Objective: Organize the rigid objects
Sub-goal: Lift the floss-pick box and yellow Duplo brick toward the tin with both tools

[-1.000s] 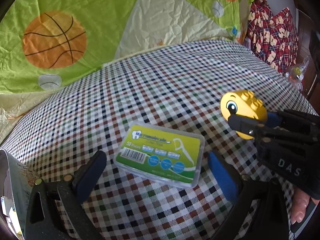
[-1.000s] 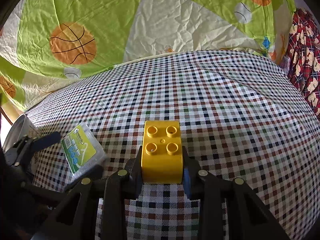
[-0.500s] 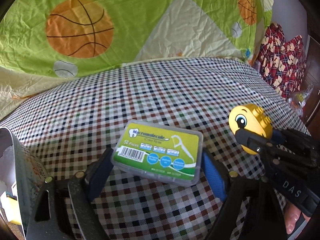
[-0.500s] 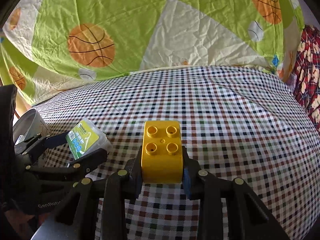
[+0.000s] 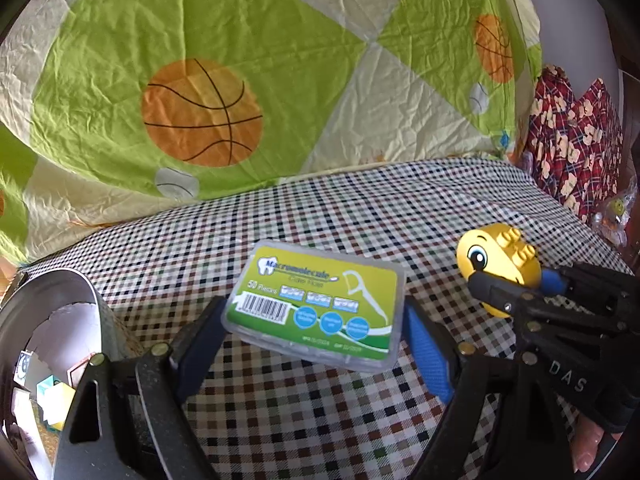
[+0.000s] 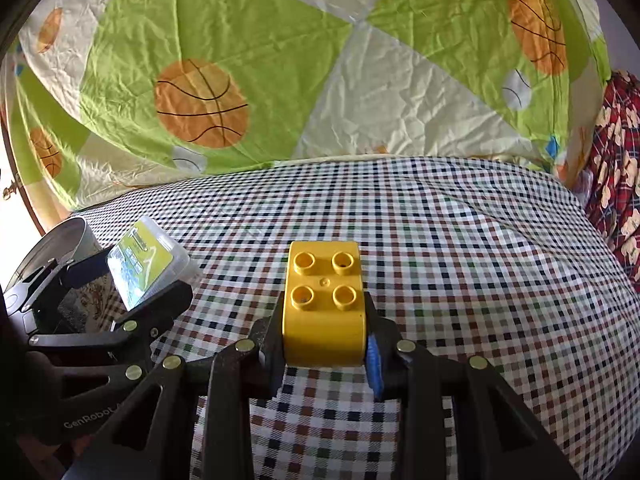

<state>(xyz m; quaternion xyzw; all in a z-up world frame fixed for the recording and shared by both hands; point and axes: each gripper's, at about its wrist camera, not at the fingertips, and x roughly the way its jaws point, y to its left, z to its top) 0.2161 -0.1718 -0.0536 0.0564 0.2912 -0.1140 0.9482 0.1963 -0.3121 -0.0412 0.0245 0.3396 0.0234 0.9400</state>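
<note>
My left gripper (image 5: 316, 320) is shut on a clear plastic box of dental floss picks with a green label (image 5: 316, 304) and holds it above the checked cloth; the box also shows in the right wrist view (image 6: 148, 260). My right gripper (image 6: 324, 320) is shut on a yellow toy brick with four studs (image 6: 324, 308). In the left wrist view the brick (image 5: 496, 264) shows a cartoon eye and sits to the right of the floss box.
A grey round container (image 5: 60, 340) with small packets inside stands at the left edge, also in the right wrist view (image 6: 60, 240). The checked tablecloth (image 6: 460, 280) covers the surface. A green basketball-print sheet (image 5: 200, 116) hangs behind. Red patterned fabric (image 5: 572, 140) lies at the far right.
My left gripper closed on the floss box, lifted it off the cloth and moved left toward the grey container. The right gripper kept holding the brick and rose slightly.
</note>
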